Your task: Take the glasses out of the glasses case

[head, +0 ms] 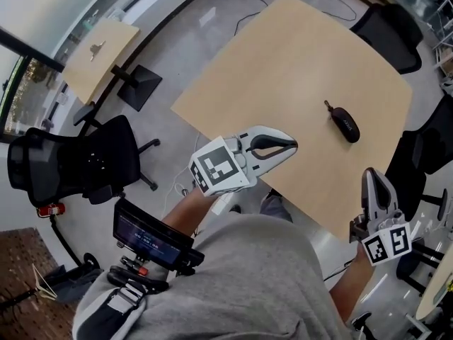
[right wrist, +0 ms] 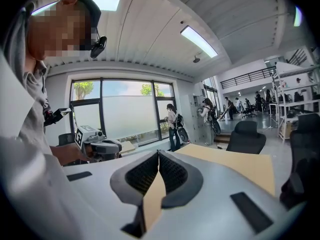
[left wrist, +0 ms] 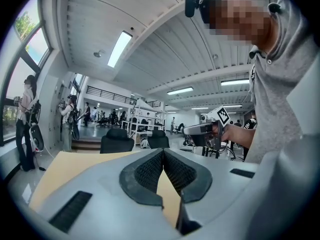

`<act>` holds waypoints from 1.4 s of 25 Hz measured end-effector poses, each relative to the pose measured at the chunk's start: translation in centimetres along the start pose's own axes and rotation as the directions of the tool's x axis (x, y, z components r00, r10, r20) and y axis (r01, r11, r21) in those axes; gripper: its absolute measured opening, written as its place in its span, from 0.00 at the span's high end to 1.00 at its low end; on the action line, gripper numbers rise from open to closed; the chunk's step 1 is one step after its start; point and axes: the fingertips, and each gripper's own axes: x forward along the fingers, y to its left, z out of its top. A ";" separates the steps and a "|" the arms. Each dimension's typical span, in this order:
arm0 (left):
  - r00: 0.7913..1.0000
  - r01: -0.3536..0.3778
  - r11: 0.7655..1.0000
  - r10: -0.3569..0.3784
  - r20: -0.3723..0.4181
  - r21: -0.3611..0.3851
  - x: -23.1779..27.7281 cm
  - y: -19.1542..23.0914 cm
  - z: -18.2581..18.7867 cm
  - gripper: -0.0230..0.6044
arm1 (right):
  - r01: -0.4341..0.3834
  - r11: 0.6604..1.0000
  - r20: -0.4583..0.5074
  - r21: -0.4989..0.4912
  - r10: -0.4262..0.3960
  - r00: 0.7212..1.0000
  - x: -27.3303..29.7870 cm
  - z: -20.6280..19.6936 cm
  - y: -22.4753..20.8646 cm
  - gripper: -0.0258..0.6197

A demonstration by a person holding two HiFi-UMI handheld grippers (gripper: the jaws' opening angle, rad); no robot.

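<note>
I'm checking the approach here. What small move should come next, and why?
Probably move the left gripper and right gripper toward the dark oval glasses case on the tan wooden table: both are shut, empty and short of it.

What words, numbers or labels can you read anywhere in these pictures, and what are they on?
No text can be read.
Screen of the device at the person's waist: lit lines, too blurred to read.
Left marker cube and right marker cube: square patterns only, no letters.
</note>
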 end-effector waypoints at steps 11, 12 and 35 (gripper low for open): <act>0.999 -0.018 1.000 0.017 -0.042 -0.024 7.2 5.1 0.3 0.95 | -0.035 0.999 -0.013 0.030 0.036 0.999 4.1 0.8 -7.9 0.95; 0.999 -0.022 0.999 0.020 -0.047 -0.029 7.9 5.6 0.2 0.95 | -0.039 0.999 -0.016 0.034 0.040 0.999 4.4 0.7 -8.6 0.95; 0.983 0.087 0.984 -0.109 -0.145 -0.153 22.0 13.5 -9.7 0.95 | 0.141 0.984 -0.139 0.113 -0.125 0.982 9.1 -5.1 -23.2 0.95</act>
